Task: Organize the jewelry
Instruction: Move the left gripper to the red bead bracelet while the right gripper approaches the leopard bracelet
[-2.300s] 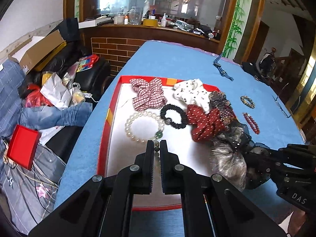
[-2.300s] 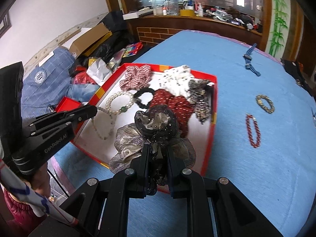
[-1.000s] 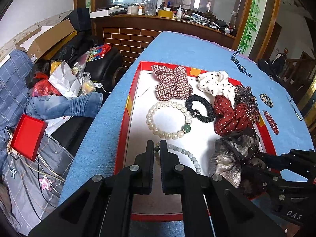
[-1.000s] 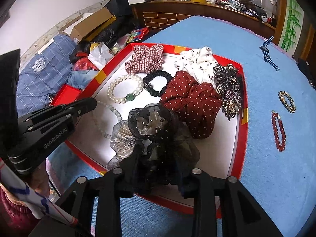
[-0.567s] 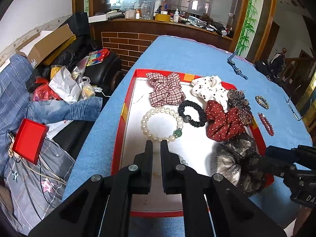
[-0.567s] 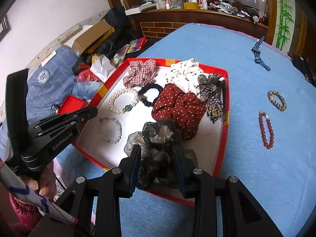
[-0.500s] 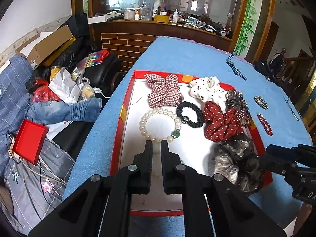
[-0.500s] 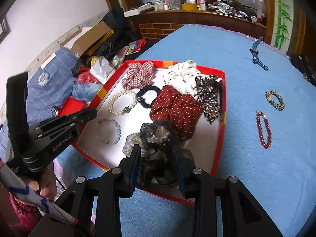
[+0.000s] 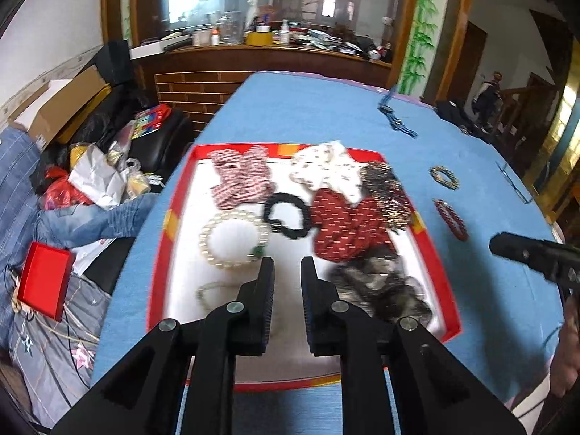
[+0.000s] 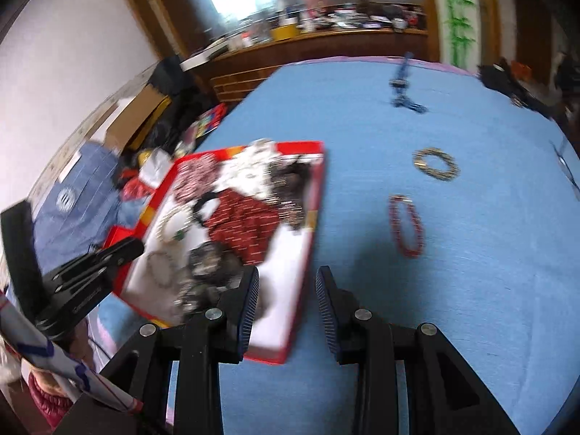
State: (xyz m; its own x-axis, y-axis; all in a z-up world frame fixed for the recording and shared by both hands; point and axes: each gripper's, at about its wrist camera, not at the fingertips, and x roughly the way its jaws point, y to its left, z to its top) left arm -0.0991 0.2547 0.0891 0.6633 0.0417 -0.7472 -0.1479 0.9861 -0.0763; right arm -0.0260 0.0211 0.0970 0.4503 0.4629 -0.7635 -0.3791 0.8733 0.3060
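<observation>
A red-rimmed white tray (image 9: 159,253) (image 10: 311,217) on the blue table holds several hair ties and bead bracelets: a pearl bracelet (image 9: 232,239), a pale bead bracelet (image 9: 208,291), a black hair tie (image 9: 288,214), a dark red dotted scrunchie (image 9: 348,228) and a grey-black scrunchie (image 9: 380,286) (image 10: 210,264). My left gripper (image 9: 287,264) is open and empty above the tray's near part. My right gripper (image 10: 286,279) is open and empty over the tray's right edge. A red bead bracelet (image 10: 406,226) (image 9: 451,219) and a gold-dark bracelet (image 10: 435,163) (image 9: 444,177) lie on the cloth right of the tray.
A blue cord ornament (image 10: 402,90) (image 9: 395,119) lies far back on the table. Glasses (image 9: 514,185) lie at the right edge. Left of the table are a sofa with clothes, bags and a red box (image 9: 43,279). A wooden counter (image 9: 275,58) stands behind.
My right gripper has let go of the grey-black scrunchie in the tray, opened wide and swung right toward the loose bracelets. My left gripper has opened, leaving the pale bead bracelet in the tray.
</observation>
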